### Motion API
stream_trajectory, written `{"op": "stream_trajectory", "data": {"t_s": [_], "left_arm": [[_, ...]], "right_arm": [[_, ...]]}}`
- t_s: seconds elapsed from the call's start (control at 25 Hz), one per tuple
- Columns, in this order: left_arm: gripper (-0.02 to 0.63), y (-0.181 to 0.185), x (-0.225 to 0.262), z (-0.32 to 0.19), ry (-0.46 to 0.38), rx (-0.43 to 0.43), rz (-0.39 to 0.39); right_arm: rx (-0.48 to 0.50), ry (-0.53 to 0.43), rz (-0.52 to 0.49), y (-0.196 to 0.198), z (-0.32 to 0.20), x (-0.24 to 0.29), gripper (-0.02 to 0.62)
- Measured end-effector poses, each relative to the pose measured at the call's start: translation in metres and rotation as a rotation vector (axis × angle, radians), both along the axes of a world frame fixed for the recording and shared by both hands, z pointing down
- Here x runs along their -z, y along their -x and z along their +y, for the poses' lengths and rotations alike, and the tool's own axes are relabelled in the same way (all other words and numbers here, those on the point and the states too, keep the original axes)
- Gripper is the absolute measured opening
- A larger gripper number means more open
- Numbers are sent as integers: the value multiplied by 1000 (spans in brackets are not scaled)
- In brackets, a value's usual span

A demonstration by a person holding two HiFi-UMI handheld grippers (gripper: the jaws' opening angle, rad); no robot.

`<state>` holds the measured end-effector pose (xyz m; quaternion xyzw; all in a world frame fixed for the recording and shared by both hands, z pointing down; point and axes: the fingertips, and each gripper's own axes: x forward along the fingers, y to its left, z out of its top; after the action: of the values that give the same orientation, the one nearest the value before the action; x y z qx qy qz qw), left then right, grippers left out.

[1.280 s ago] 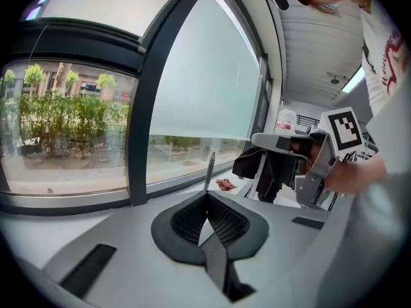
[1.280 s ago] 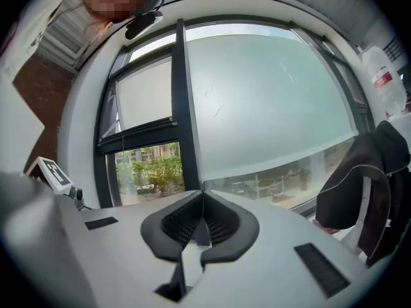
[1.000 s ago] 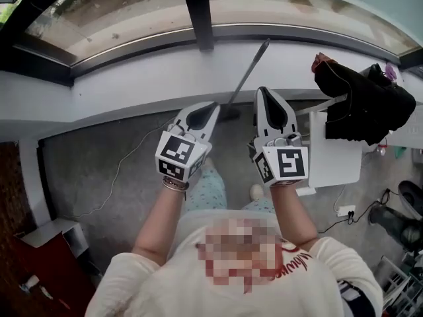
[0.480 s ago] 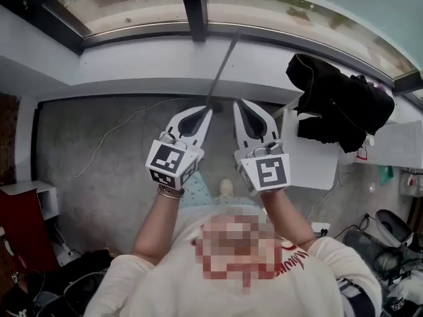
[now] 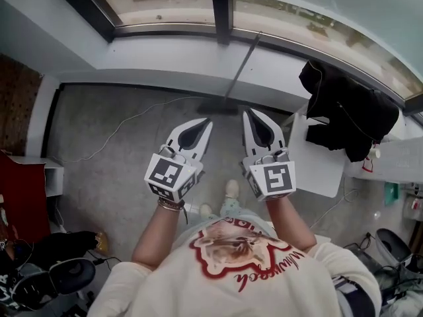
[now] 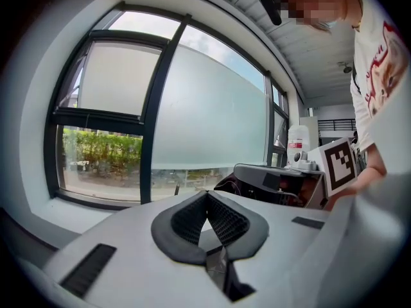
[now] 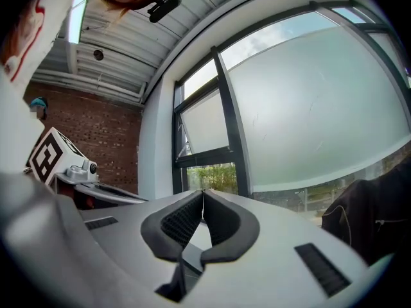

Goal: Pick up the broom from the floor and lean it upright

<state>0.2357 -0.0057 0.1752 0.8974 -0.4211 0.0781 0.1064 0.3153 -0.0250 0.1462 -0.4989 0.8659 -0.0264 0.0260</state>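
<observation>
The broom (image 5: 243, 68) stands upright, its thin grey handle leaning against the window sill and its dark head (image 5: 217, 109) on the grey floor by the wall. Both grippers hang side by side in front of it, a little back from the head and apart from it. My left gripper (image 5: 208, 121) is shut with nothing between its pads, as the left gripper view (image 6: 207, 193) also shows. The right gripper (image 5: 250, 113) is shut and empty too, its tips meeting in the right gripper view (image 7: 203, 191). Neither gripper view shows the broom.
A black garment (image 5: 350, 114) hangs over a white table (image 5: 317, 167) at the right. A thin cable (image 5: 119, 127) runs across the floor at the left. A red cabinet (image 5: 20, 200) and dark gear (image 5: 56, 276) stand at the lower left. A dark window post (image 5: 221, 8) rises behind the broom.
Both grippers have drawn back from the broom's foot and stay shut. The broom keeps leaning against the sill. The head view has swung, showing more of the floor at the left.
</observation>
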Motion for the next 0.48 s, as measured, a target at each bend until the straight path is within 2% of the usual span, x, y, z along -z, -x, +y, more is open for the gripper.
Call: {"op": "stream_trajectory", "data": {"t_s": [0.24, 0.48], "left_arm": [[20, 33, -7, 73, 5, 24, 11], [20, 58, -2, 185, -18, -5, 38]], "right_arm": [[17, 12, 15, 29, 66, -6, 25], [-25, -14, 12, 53, 179, 2, 25]]}}
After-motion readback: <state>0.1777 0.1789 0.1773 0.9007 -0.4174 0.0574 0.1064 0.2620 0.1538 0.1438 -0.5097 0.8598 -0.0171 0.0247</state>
